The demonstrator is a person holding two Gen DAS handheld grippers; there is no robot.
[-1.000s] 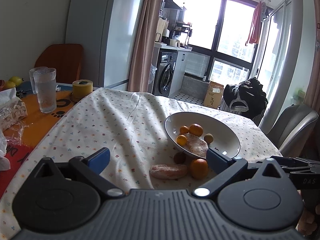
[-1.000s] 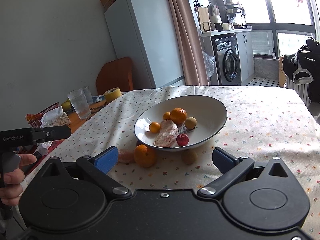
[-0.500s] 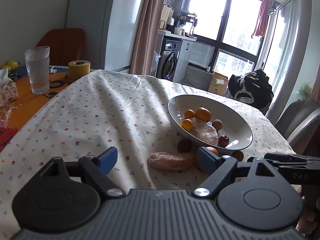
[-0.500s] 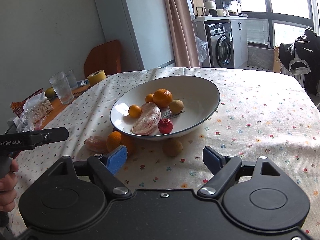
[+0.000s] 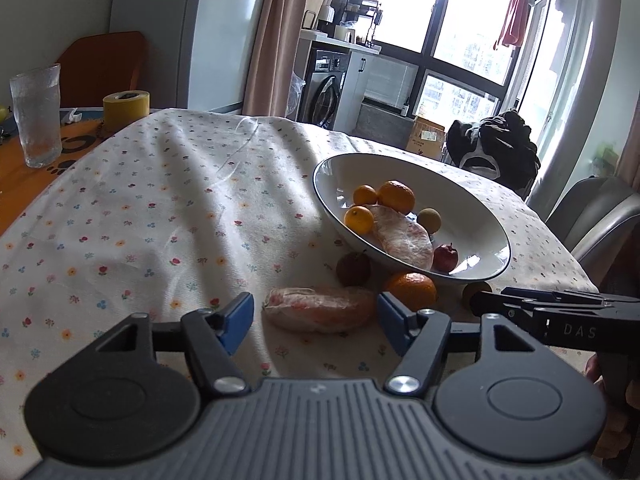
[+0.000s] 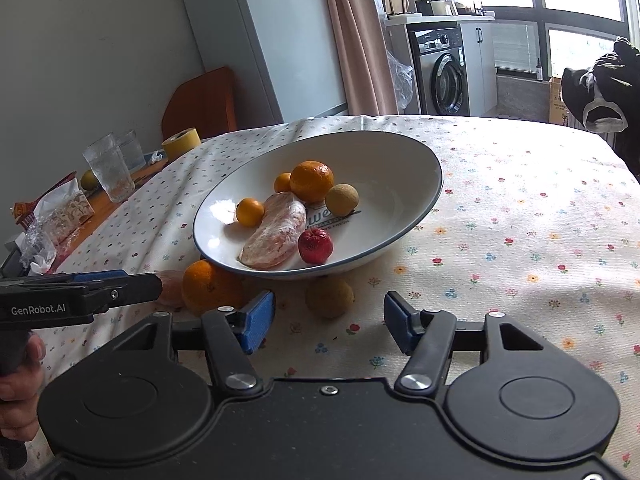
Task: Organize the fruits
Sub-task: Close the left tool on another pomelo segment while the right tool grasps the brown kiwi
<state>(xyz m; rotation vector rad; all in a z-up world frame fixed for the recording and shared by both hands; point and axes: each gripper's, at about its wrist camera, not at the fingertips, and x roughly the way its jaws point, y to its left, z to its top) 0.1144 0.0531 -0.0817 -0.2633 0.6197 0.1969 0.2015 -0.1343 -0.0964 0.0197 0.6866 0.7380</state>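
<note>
The left gripper (image 5: pixel 316 318) is wide open with nothing in it. Right between its blue fingers lies a long pink fruit piece wrapped in clear plastic (image 5: pixel 320 309), flat on the flowery tablecloth (image 5: pixel 160 208). It looks soft and squishy, and the wrap is probably slippery. I would grab it gently across the middle.

The right gripper (image 6: pixel 329 322) is also wide open and holds nothing. Just past its fingers sits a small round yellow-brown fruit (image 6: pixel 329 297). It looks firm and light, but it could roll, so a squeeze on its two sides seems best.

Four fruits are on the cloth: the wrapped piece, the yellow-brown one, one big orange (image 5: pixel 412 289) and one dark brown round fruit (image 5: pixel 353 268). The last two sit right by the bowl's edge.

A bit farther is the wide white bowl with a dark rim (image 6: pixel 400 152). Inside I count six: two small oranges, one bigger orange, one wrapped pink piece, one yellow-brown ball and one little red fruit.

Far off stand two clear drinking glasses (image 6: pixel 109 166) and one yellow tape roll (image 5: pixel 126 109).
</note>
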